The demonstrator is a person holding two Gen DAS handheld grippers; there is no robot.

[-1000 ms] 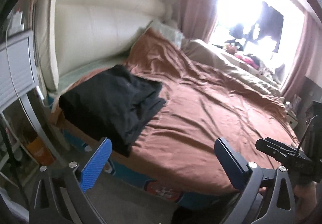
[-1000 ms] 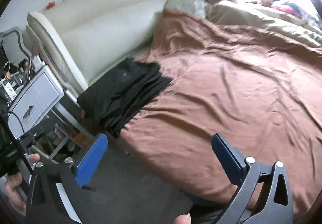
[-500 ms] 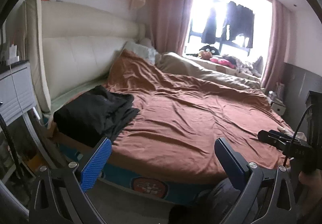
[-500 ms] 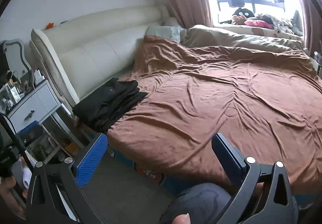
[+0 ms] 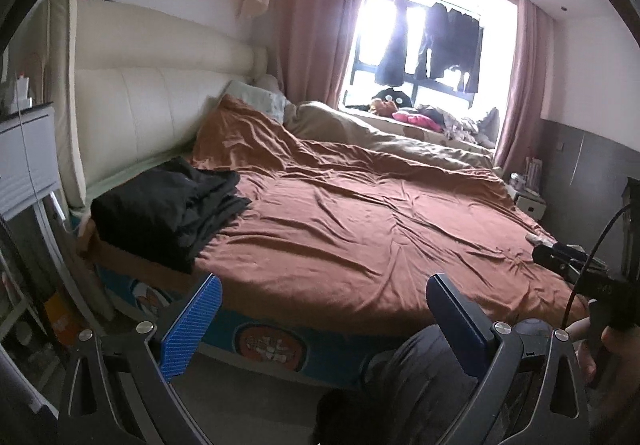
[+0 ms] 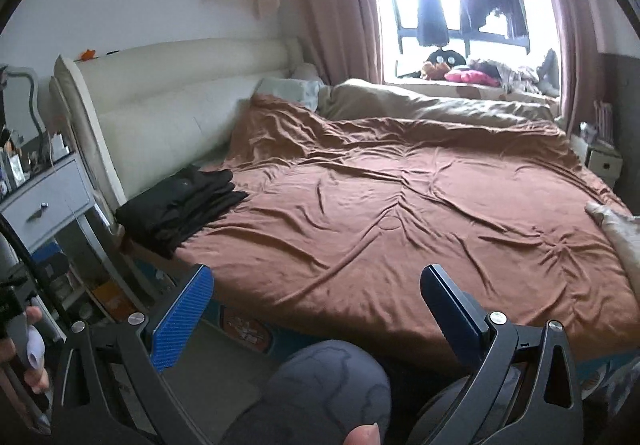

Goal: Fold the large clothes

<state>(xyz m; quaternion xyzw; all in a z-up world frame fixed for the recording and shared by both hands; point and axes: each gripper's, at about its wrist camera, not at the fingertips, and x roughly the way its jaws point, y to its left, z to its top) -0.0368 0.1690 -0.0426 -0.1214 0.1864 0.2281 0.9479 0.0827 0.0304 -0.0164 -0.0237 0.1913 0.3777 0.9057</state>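
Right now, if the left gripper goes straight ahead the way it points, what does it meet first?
Probably the brown bedspread: the open left gripper aims at the bed's near edge, with nothing visible between. The folded black clothes lie off to its left. Depth is uncertain.

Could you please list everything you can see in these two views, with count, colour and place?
folded clothes: one stack, black, bed's near left corner
blanket: one, brown, spread over bed
duvet: one, beige, far side by window
headboard: one, cream, left of bed
nightstand: one, white, left of bed
curtains: pink, flanking window
hanging garments: several, dark, at window
left gripper: one, blue pads, open, empty
right gripper: one, blue pads, open, empty
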